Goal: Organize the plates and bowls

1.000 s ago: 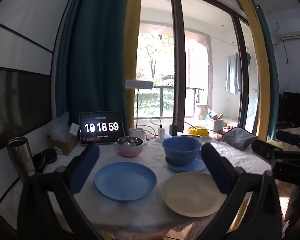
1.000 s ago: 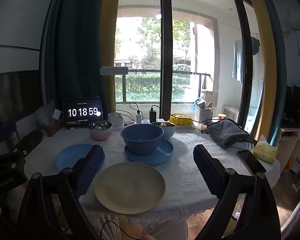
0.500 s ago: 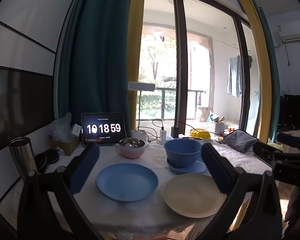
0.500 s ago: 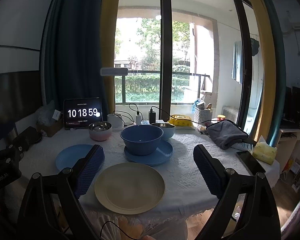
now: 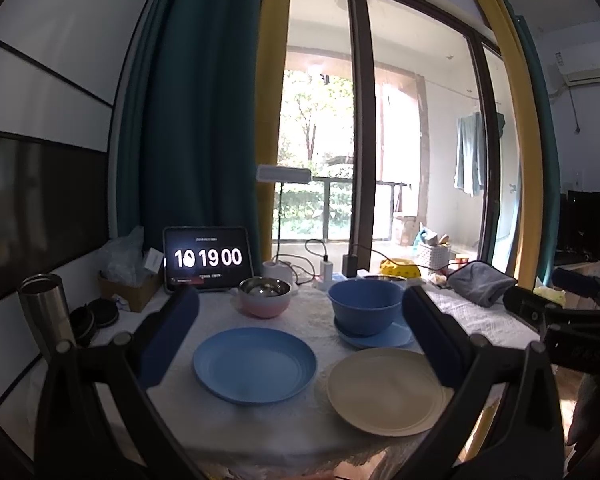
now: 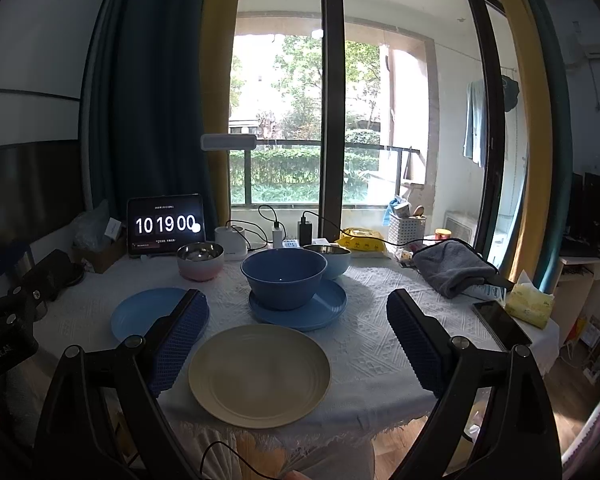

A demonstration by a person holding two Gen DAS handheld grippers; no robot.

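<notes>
1. Nothing on the table has moved in the last second; only the left gripper (image 5: pixel 300 330) has tipped up a little, and the tablet clock (image 6: pixel 165 225) has ticked over to 10:19:00.
2. Both grippers hang over the near edge of the table (image 6: pixel 380 344), jaws spread wide and holding nothing; the right gripper (image 6: pixel 292 344) frames the cream plate (image 6: pixel 259 374).
3. Beside the cream plate lies a blue plate (image 5: pixel 254 364), apart from it. Behind them a dark blue bowl (image 6: pixel 283 276) sits on a second blue plate (image 6: pixel 324 308), with a pale blue bowl (image 6: pixel 334 260) just behind and a pink bowl (image 6: pixel 200 262) off to the left.
4. The plates look like light, stiff plastic or similar, smooth and fairly slippery, probably not fragile. They lie flat on a textured cloth, so the only hold is the raised rim: one finger must slide under the near edge and pinch it.
5. The bowls seem easier: pinch the wall at the rim. The steel-lined pink one likely weighs more and may slip.
6. A rim pinch lets a plate tilt, so I'd expect it to droop.
</notes>
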